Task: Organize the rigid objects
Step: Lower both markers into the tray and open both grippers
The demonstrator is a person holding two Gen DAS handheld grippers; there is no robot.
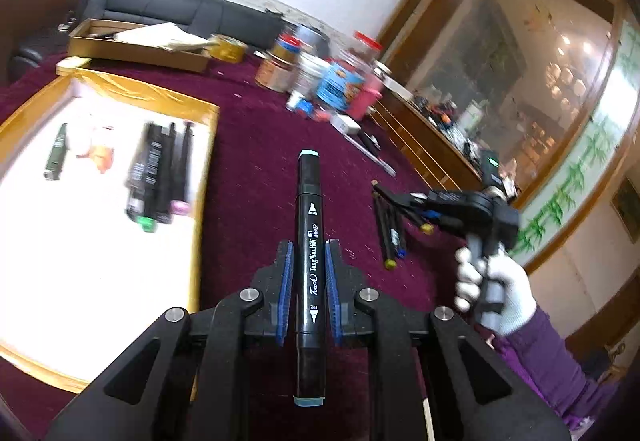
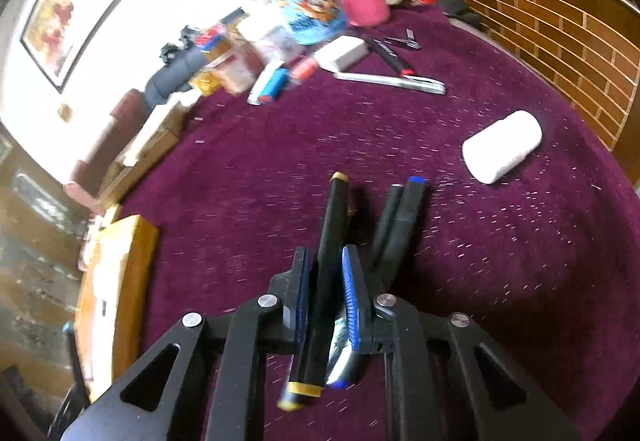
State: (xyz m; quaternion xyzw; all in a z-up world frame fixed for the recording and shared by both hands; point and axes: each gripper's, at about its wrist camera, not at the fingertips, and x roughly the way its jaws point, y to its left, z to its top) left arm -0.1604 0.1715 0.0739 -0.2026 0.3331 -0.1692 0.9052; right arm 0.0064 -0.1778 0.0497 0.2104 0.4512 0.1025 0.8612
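Markers (image 2: 326, 273) beside tray edge (image 2: 136, 241)

Left hand-held gripper (image 1: 308, 281) clamped; right hand-held gripper (image 2: 326, 281) likewise

Markers in tray (image 1: 160, 173) motion-blurred, far clutter (image 2: 296, 21) smeared, tray (image 1: 36, 361) cut by edge

On the bench (image 1: 256, 145) a tray (image 1: 200, 177) holding markers (image 1: 160, 169) lies left; loose markers (image 1: 390, 229) lie right; containers (image 1: 320, 77) crowd the far edge.
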